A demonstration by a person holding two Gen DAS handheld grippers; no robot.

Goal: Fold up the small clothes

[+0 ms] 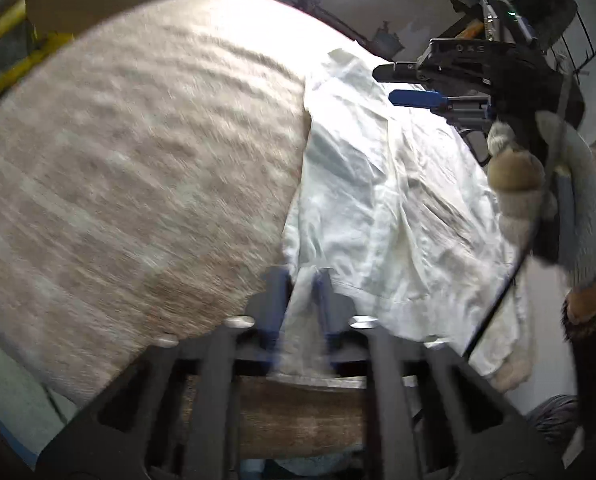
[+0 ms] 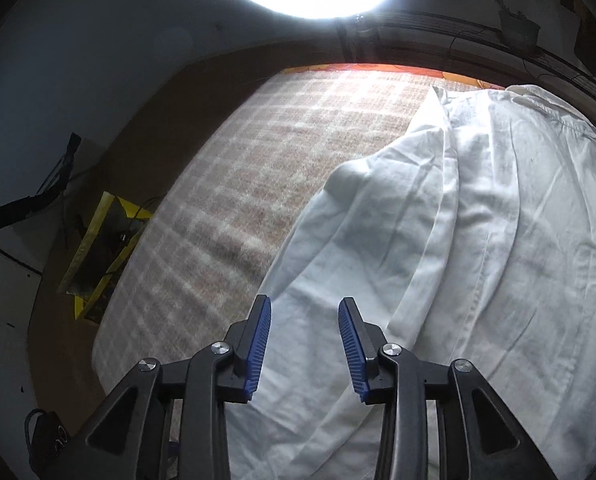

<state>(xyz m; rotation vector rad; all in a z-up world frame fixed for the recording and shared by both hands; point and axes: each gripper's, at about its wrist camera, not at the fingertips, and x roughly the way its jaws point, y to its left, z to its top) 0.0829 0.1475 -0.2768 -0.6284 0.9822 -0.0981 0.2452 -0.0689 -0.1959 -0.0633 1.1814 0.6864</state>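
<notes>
Your left gripper (image 1: 304, 280) sits at the bottom middle of the left wrist view. Its two blue pads are pulled close together, and a bunched bit of the white garment (image 1: 378, 208) is squeezed between them. That part of the picture is blurry, so the pinch looks real, but I can't be fully sure how tight it is.

The white garment lies on the checked blanket (image 1: 138, 168), which fills the left side of that view. The cloth spreads from your left gripper up toward the upper right of the frame. It is wrinkled and has long folds in it.

Your right gripper (image 1: 392, 84) shows in the upper right of the left wrist view, with one black finger and one blue pad (image 1: 414, 99) pointing left over the far end of the cloth. Your gloved hand (image 1: 538, 184) holds it at the right edge.

In the right wrist view, your right gripper (image 2: 304, 344) is at the bottom middle. Its jaws stand apart and nothing is squeezed between the blue pads. The white garment (image 2: 478, 240) lies under and past them, filling the right half of the frame. The checked blanket (image 2: 238, 168) covers the middle and left. A bright ring light (image 2: 310, 4) glows at the top. A yellow frame (image 2: 94, 248) sits at the left.
</notes>
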